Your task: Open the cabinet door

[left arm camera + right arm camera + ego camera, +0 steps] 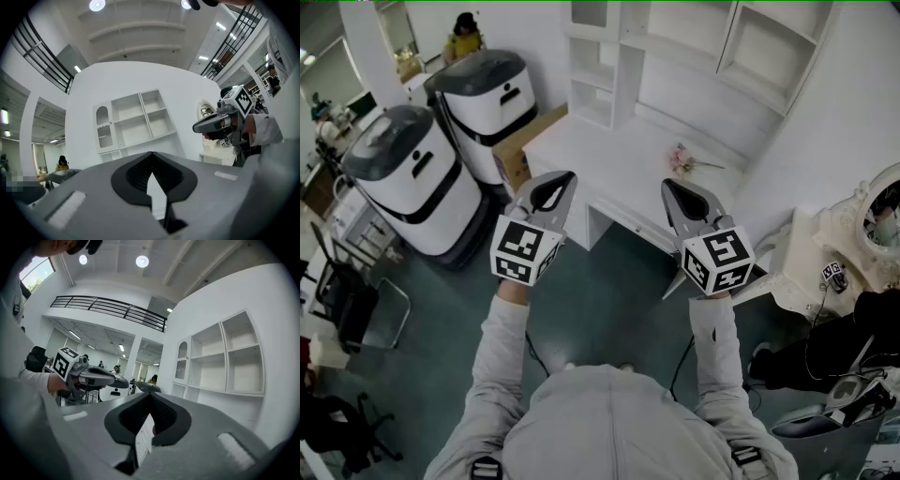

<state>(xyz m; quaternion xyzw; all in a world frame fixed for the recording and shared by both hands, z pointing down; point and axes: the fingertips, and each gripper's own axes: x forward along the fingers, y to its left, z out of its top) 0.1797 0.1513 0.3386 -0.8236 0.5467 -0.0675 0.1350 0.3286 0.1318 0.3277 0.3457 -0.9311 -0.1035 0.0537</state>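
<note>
A white wall unit (675,56) with open shelves stands over a white desk (628,150) ahead of me. Its narrow door with an arched pane (104,129) is at the unit's left end, also seen in the right gripper view (182,363), and looks closed. My left gripper (565,178) and right gripper (668,185) are held side by side, level, in front of the desk edge and well short of the unit. Both have their jaws together with nothing between them, as their own views show: left (151,155), right (149,395).
Two white-and-dark rounded machines (412,178) (492,94) stand at the left, with a cardboard box (525,141) beside the desk. Pink flowers (680,159) lie on the desktop. An ornate white dresser (853,234) is at the right, a chair (356,300) at the left.
</note>
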